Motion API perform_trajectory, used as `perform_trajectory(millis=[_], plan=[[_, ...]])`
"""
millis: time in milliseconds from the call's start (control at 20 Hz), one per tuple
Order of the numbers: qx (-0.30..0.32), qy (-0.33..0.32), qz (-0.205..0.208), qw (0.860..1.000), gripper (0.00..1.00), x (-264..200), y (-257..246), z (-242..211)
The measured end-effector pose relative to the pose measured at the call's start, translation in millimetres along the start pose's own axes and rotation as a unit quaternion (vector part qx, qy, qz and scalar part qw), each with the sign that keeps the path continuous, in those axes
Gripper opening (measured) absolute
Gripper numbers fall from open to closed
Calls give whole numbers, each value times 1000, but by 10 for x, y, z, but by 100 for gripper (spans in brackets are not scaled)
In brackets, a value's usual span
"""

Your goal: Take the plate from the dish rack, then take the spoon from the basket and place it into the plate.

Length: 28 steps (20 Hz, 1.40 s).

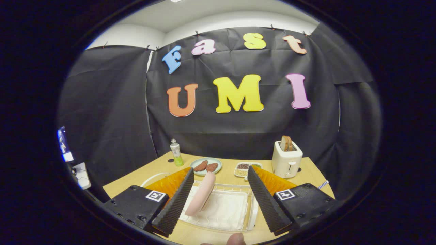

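Plate (pixel 201 194): one, pink, standing on edge in the dish rack (pixel 235 223), leaning close to your tool's left finger and just ahead of it. Not yet lifted.
Tool (pixel 218 200): fingers spread wide, holding nothing. The plate sits between them but far off-centre, toward the left finger.
Risk, grip: if you close from here, the left finger meets the plate first and would likely push it flat or skid it along the rack before the right finger arrives. Centre the rim between the fingers first.
Risk, rack: the wire rack looks light; a sideways shove on the plate could drag the whole rack across the table (pixel 316 175).
Risk, surface: a glazed rim pinched near its top edge may pivot or slip out as you lift. Judgement only.
Risk, spoon: basket and spoon cannot be made out here, so you will need to find them before the second step.
Count, plates: two; the pink one and a pale green plate (pixel 205 166) beyond the rack, carrying two brown patties.
Count, racks: one.
Count, bottles: one, green drink bottle (pixel 176 153).
Count, toasters: one white toaster (pixel 286 159), bread showing in its slots.
Count, snack trays: one divided tray (pixel 247 168) of seeds or grains.
Count, fingertips: one, at the near edge (pixel 236 239).
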<state>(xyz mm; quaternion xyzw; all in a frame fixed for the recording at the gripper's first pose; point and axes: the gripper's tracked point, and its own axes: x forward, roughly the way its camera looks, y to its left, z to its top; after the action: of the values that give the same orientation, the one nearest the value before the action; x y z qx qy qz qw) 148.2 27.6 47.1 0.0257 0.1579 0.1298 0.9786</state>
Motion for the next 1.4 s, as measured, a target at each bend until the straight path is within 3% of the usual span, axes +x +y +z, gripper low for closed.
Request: perform_trajectory(millis=[250, 450, 650, 800, 950, 1150, 1400], plan=[[2, 106, -2, 994, 100, 497, 173, -163], [40, 208, -19, 977, 100, 813, 209, -585], [67, 256, -21, 964, 97, 967, 293, -795], [89, 280, -17, 956, 77, 1012, 348, -918], [102, 289, -45, 951, 50, 1034, 268, -954], [110, 298, -82, 945, 38, 1034, 164, -833], [50, 288, -118, 949, 33, 1009, 204, -643]])
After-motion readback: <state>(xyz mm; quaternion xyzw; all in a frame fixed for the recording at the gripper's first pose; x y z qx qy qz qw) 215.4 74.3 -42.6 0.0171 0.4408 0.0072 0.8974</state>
